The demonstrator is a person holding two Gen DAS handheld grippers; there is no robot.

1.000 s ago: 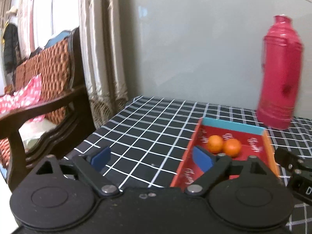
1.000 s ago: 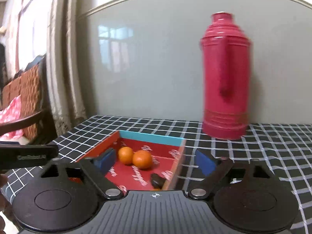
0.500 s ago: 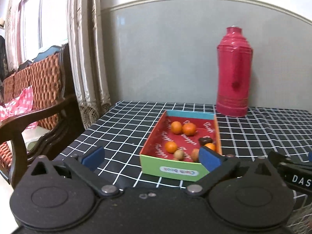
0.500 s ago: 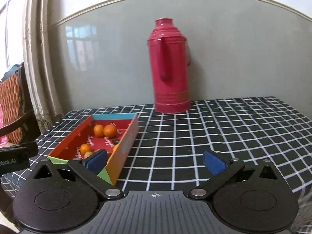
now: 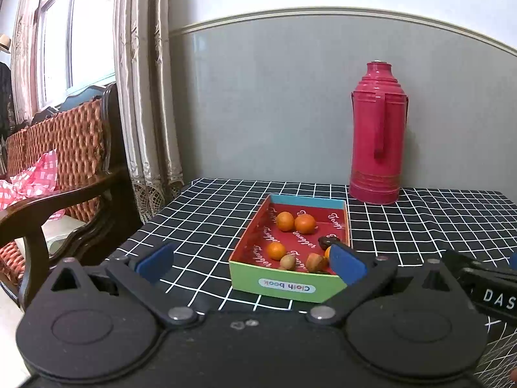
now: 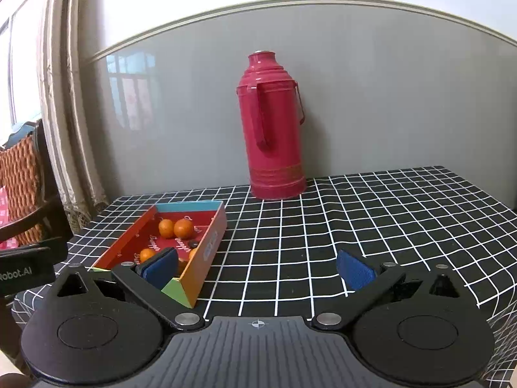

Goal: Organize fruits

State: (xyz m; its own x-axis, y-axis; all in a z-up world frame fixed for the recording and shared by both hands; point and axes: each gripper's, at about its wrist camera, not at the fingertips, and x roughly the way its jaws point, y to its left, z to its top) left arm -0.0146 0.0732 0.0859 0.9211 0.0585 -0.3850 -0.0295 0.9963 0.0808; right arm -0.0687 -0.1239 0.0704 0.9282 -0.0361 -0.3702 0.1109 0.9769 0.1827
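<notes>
A shallow colourful cardboard box (image 5: 286,286) with a red inside sits on the checked table. It holds several small oranges (image 5: 305,223), a brown round fruit (image 5: 287,262) and a dark fruit (image 5: 324,242). My left gripper (image 5: 251,262) is open and empty, just in front of the box's near green wall. My right gripper (image 6: 257,268) is open and empty, to the right of the box (image 6: 210,249); its left fingertip overlaps the box's near corner in view. The oranges (image 6: 183,228) show there too.
A tall red thermos (image 5: 378,135) stands at the back by the grey wall, also in the right wrist view (image 6: 274,129). A wooden armchair (image 5: 64,174) and curtains (image 5: 145,97) are left of the table. The black checked tablecloth (image 6: 371,220) extends right.
Both grippers have pulled back and up from the box; the whole box and table now show. The right gripper has also shifted to the right of the box.
</notes>
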